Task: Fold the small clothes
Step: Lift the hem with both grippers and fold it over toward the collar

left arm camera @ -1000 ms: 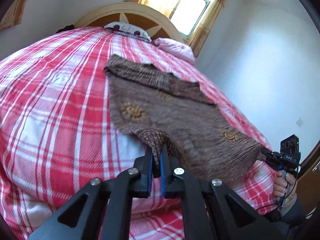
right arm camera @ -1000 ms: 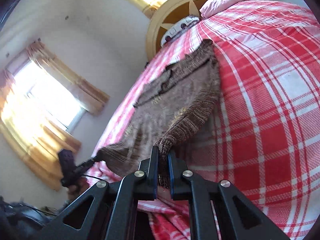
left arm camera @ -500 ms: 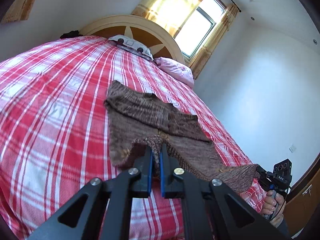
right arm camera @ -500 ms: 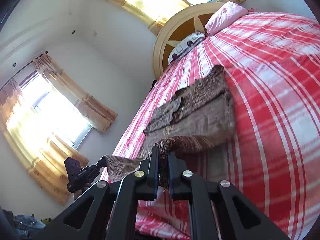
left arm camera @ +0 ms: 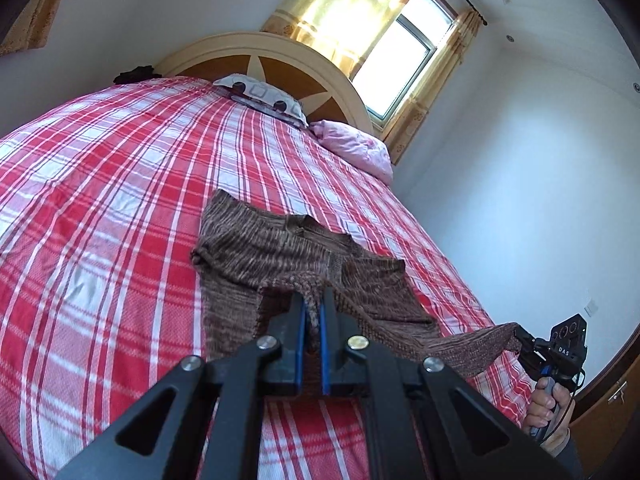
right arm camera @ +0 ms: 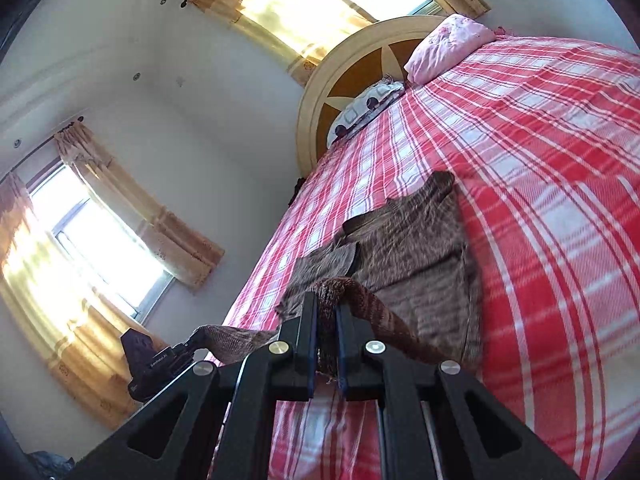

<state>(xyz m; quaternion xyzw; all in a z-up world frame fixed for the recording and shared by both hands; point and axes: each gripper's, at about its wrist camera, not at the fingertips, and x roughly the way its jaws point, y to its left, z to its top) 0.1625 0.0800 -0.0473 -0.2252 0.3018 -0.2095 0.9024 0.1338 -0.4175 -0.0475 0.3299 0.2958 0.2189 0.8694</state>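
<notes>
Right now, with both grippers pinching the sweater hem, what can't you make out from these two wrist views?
- Hem of the brown sweater under the left gripper: left wrist view, hidden by the fingers.
- Bed near edge: right wrist view, blocked by the right gripper.
- Sweater's lower front: both views, hidden beneath the lifted fold.

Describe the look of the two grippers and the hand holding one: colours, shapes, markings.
Left gripper: black angular frame with triangular cut-outs, silver round bolts, blue pads inside both fingers. Right gripper looks the same. In the left view, it carries a black box marked "DAS" with a thin dark cable. A bare hand grips its handle above a dark cuff.
</notes>
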